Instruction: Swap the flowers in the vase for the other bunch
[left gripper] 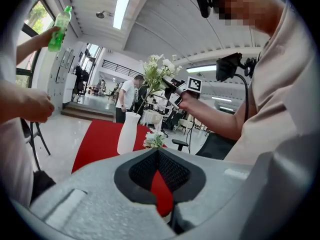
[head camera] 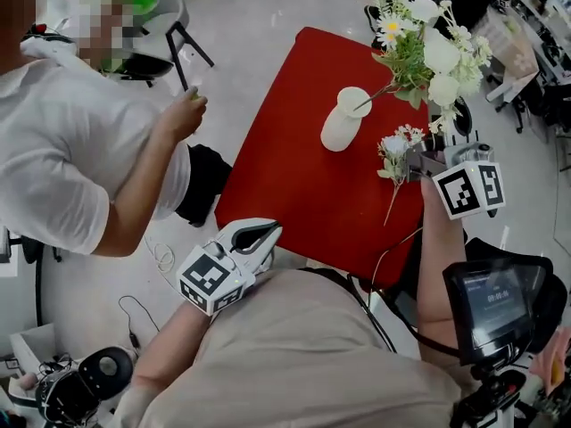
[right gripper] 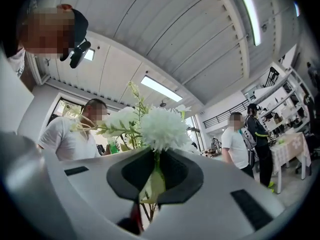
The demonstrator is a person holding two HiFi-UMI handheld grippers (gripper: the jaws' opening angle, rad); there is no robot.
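Right gripper [right gripper: 155,180] clamped on a stem of the big white bunch [head camera: 428,52] just under the blooms, likely so the stems draw cleanly from the narrow vase [head camera: 342,125]. Left gripper [head camera: 264,234] shut, empty, parked low at the red table [head camera: 294,172] edge. Bunch axis tilted: blooms up and rightward, stem foot at the vase mouth, in or out unclear.

The left gripper [left gripper: 159,151] has its jaws closed together on nothing, above the red table [left gripper: 100,139]. Beyond stands a white vase [left gripper: 129,132], with a small bunch [left gripper: 154,140] low beside it. Higher up, the right gripper [left gripper: 172,86] holds a big white bunch [left gripper: 159,71].
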